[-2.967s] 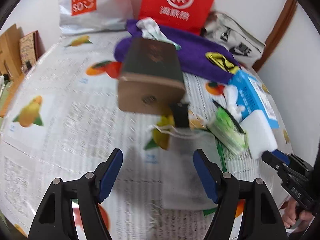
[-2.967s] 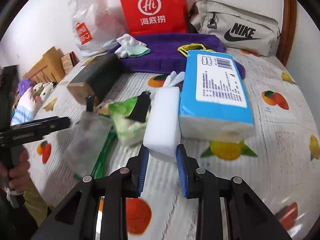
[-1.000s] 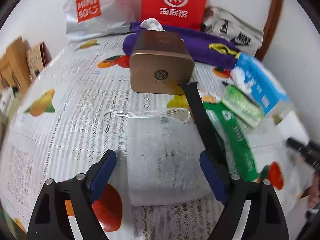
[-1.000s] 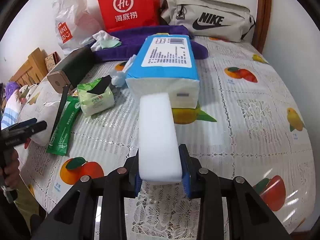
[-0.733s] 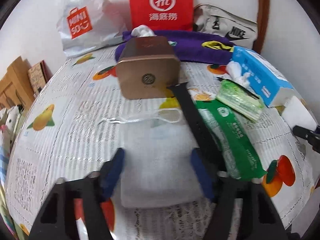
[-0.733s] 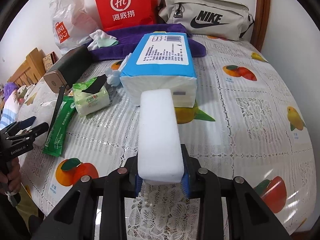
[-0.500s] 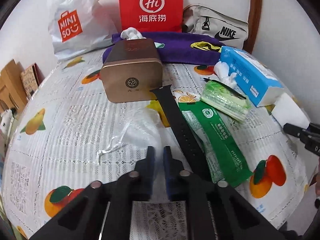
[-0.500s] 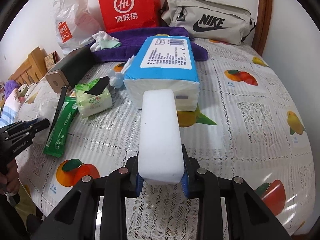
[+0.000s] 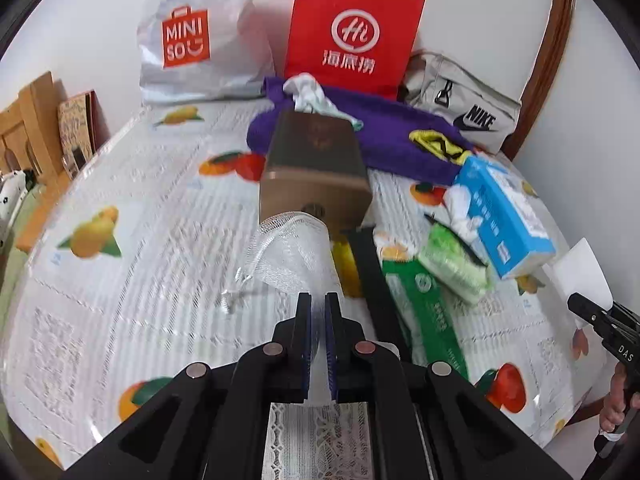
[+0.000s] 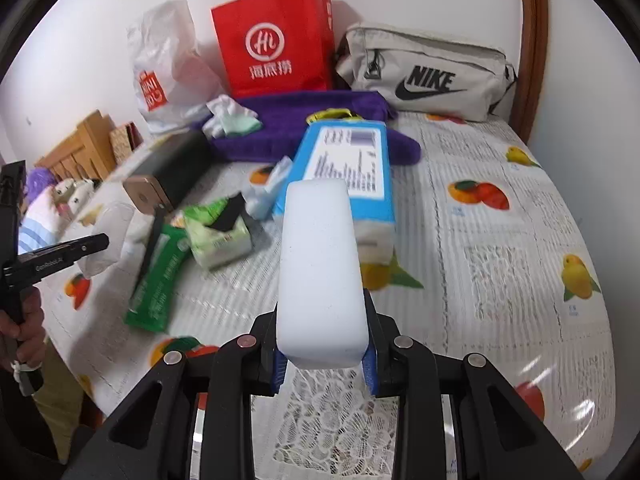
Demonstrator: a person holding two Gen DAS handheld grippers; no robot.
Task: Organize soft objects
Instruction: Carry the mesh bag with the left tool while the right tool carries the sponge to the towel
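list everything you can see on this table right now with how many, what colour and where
Mesh pouch: one, sheer white, held in left gripper.
Sponge block: one, white, held in right gripper.
Tissue pack: one, blue, mid-table.
Wipes pack: one, light green, left of tissues.
Sachet: one, dark green, near edge.
Strap: one, black, beside sachet.
Box: one, bronze, centre.
Towel: one, purple, rear.
Paper bag: one, red, by wall.
Plastic bag: one, white.
Waist bag: one, beige.
Left gripper: shut on pouch.
Right gripper: shut on sponge.
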